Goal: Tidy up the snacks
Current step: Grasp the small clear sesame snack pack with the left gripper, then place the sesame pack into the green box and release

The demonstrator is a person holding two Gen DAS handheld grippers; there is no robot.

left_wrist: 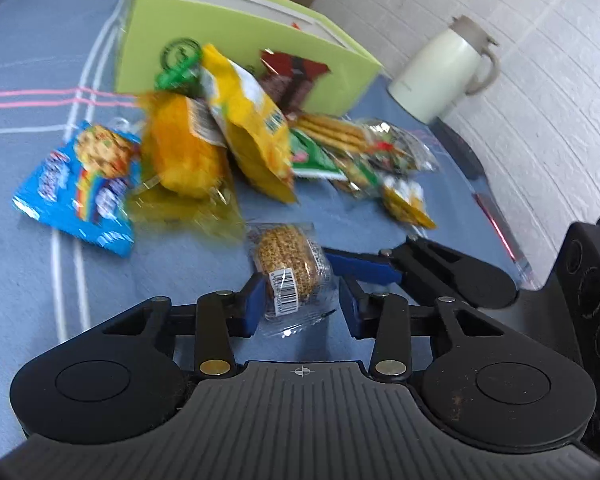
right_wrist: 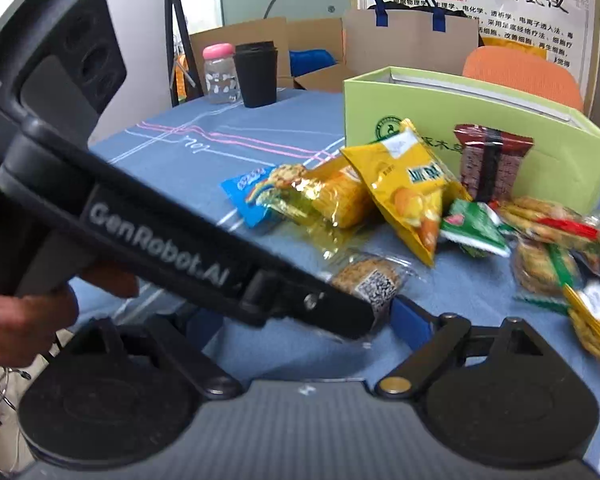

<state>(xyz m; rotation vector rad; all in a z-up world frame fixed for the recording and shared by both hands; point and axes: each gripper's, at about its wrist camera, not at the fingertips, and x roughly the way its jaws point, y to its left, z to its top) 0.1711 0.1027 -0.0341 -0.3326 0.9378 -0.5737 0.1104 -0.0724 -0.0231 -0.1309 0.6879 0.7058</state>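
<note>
The table [left_wrist: 28, 60] carries a blue cloth with pink and white stripes. A green box [left_wrist: 236, 32] stands toward the far edge, and the snacks lie in a loose pile in front of it.

Pile contents in the left wrist view, left to right:
- Blue cookie packet [left_wrist: 76, 188], flat on the cloth, nearest the left edge.
- Clear-wrapped yellow cake [left_wrist: 184, 148], touching the blue cookie packet; this area is motion-blurred.
- Yellow chip bag [left_wrist: 252, 120], leaning over the yellow cake.
- Dark red packet [left_wrist: 292, 76], upright against the front wall of the green box.
- Small green sachet [left_wrist: 312, 156], beside the yellow chip bag.
- Cracker packs [left_wrist: 364, 140], in clear wrap, toward the right edge.

A white thermos jug [left_wrist: 444, 68] stands at the far right corner, well apart from the pile.

A sesame cake [left_wrist: 288, 268] in clear wrap lies on the cloth nearer than the pile.

Left gripper [left_wrist: 300, 300]: fingers spread, one blue pad on each side of the sesame cake wrapper. The left pad appears to touch the wrapper; the right pad stands clear.

Right gripper [right_wrist: 300, 316]: it reaches in just right of the sesame cake. In the right wrist view the left gripper body crosses over its left finger; the right finger [right_wrist: 412, 316] sits just beside the sesame cake. The fingers are spread wide and hold nothing.

At the far left edge stand a black cup [right_wrist: 256, 76] and a pink-lidded jar [right_wrist: 220, 76].
</note>
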